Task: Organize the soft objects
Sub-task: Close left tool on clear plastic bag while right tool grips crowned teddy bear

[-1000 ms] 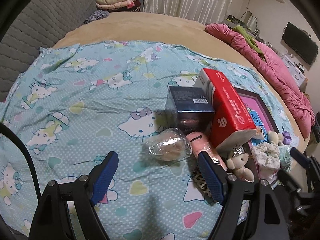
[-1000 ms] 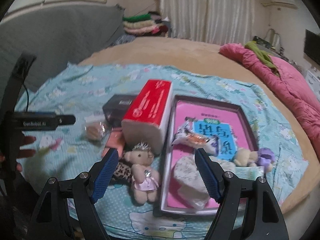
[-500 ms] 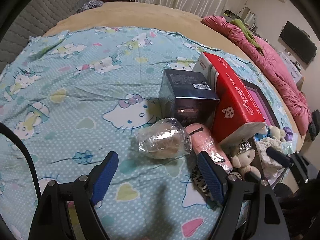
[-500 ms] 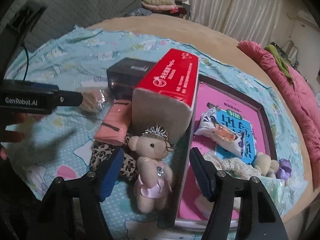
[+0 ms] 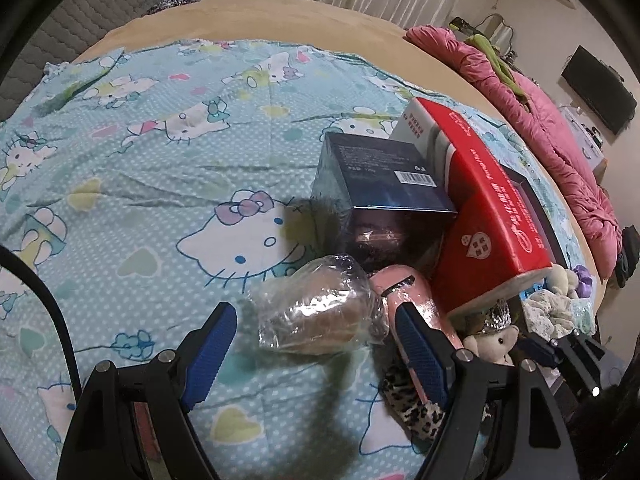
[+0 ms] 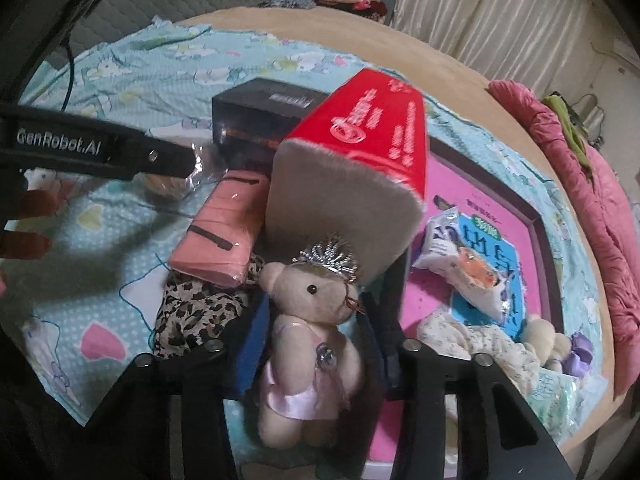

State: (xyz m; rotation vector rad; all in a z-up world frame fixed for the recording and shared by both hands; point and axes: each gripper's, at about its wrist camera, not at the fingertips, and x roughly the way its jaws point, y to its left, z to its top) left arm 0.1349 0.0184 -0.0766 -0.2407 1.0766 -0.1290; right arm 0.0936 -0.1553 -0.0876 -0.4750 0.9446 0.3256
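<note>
Teddy bear [image 6: 310,344] with the silver crown lies on the bed's blue sheet [image 5: 168,152], just left of the pink tray [image 6: 536,220], near the red tissue pack [image 6: 360,168]. Right tongs [image 6: 312,336] have just been closing around its body; pads hug it, firm contact unclear. Left tongs [image 5: 316,344] are lower than a second ago, wide open, empty, straddling the wrapped bun [image 5: 320,312]. Both grasps look imminent.

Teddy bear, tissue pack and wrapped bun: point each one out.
teddy bear [image 6: 316,300], right wrist view, on its face
tissue pack [image 6: 372,132], right wrist view, red top
wrapped bun [image 5: 316,312], left wrist view, middle of wrapper
</note>
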